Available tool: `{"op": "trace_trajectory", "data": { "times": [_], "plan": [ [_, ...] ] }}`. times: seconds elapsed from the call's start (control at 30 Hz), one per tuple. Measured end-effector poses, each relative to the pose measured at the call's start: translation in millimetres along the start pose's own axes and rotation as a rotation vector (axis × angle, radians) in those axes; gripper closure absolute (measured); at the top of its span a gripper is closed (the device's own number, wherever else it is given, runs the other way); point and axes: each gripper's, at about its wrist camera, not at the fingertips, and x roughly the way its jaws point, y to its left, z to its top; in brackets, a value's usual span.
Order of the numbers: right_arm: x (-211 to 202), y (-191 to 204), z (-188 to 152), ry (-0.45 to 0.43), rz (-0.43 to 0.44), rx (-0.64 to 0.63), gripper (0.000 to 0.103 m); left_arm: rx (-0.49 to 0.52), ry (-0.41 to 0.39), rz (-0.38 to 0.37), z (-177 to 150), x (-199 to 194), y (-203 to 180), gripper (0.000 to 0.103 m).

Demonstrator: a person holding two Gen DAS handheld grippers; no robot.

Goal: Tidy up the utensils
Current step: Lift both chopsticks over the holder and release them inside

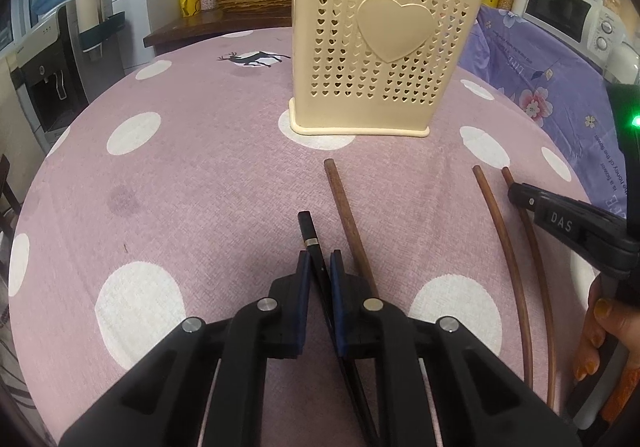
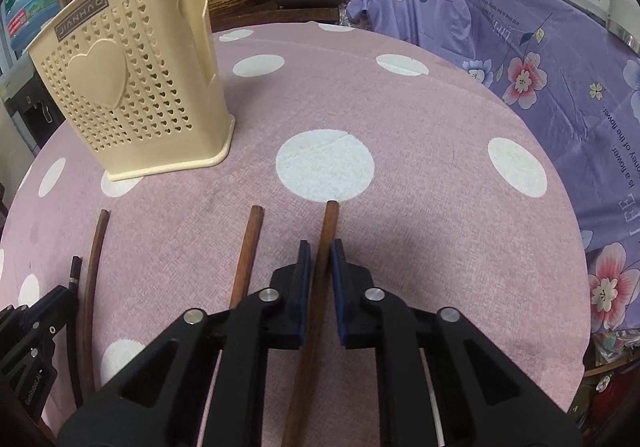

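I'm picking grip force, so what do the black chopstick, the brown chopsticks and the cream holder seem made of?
Black chopstick: probably lacquered wood or plastic, glossy, with a metallic-looking band. Brown chopstick in the right gripper: apparently wood, matte, reddish-brown with faint grain. Holder: moulded plastic, smooth, with heart-shaped perforations.

Four chopsticks lie on the table: one black chopstick (image 1: 309, 228) between the left gripper's (image 1: 319, 262) pads, three brown wooden ones to its right. One cream utensil holder (image 1: 380, 43) stands ahead.
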Motion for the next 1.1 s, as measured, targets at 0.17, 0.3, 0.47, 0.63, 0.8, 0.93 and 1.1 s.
{"op": "trace_trajectory", "data": {
  "times": [0.17,0.3,0.47,0.63,0.8,0.93,1.1],
  "plan": [
    [2,0,3,-0.001,0.011,-0.010,0.095,0.006,0.008,-0.004,4,3,1,0.094],
    [3,1,2,-0.006,0.007,-0.022,0.095,0.013,0.006,-0.008,4,3,2,0.094],
    [3,1,2,-0.008,0.020,-0.023,0.095,0.002,0.005,-0.020,5,3,4,0.095],
    [2,-1,2,-0.011,0.057,-0.002,0.095,-0.001,0.004,-0.026,6,4,5,0.095],
    [-7,-3,2,-0.049,0.091,0.005,0.095,-0.010,-0.008,-0.037,8,0,10,0.095],
    [-24,-8,4,-0.089,0.152,0.026,0.095,-0.020,-0.058,-0.052,16,-17,18,0.095],
    [-61,-12,13,-0.180,0.224,0.022,0.095,-0.030,-0.158,-0.073,37,-52,28,0.095]
  ]
}}
